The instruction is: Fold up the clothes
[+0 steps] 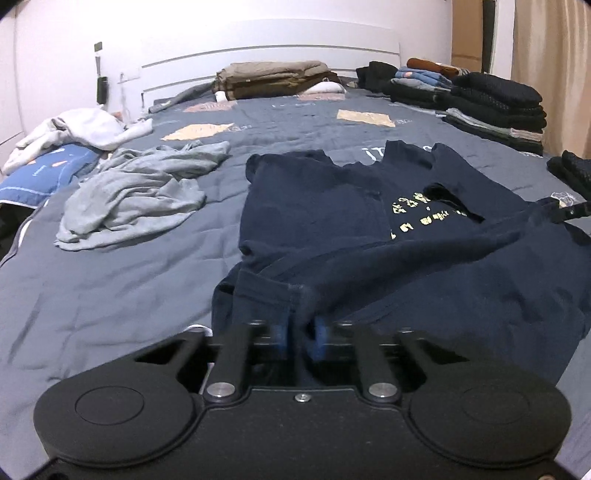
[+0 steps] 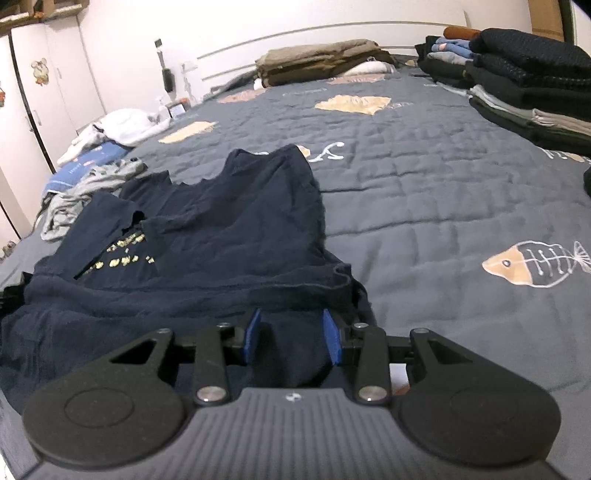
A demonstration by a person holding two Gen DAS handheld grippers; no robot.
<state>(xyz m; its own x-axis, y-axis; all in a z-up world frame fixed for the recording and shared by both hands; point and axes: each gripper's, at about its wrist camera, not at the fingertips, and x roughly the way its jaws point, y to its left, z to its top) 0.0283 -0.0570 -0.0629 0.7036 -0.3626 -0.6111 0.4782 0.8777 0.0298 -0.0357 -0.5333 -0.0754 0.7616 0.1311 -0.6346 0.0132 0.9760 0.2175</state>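
Left wrist: grey quilted bed point(image 1: 110, 302), white headboard point(image 1: 258, 55)

navy t-shirt point(image 1: 332, 221) with gold print on a grey-blue fish-patterned bedspread point(image 2: 443, 192).

Walls: plain white wall point(image 1: 258, 26) behind the bed, evenly lit by soft indoor light.
Headboard: white headboard point(image 1: 295, 55) with horizontal grooves, standing against that wall.
Bed cover: grey-blue quilted bedspread point(image 2: 424, 177) printed with tan patches and a fish-skeleton drawing point(image 2: 532, 264).
Wardrobe: white wardrobe doors point(image 2: 44, 96) along the left side in the right wrist view, with a small sticker point(image 2: 40, 72) on one door.
Curtain: beige curtain point(image 1: 554, 55) hanging at the far right in the left wrist view.
Wall fittings: a small dark device point(image 1: 102, 88) mounted on the wall left of the headboard.
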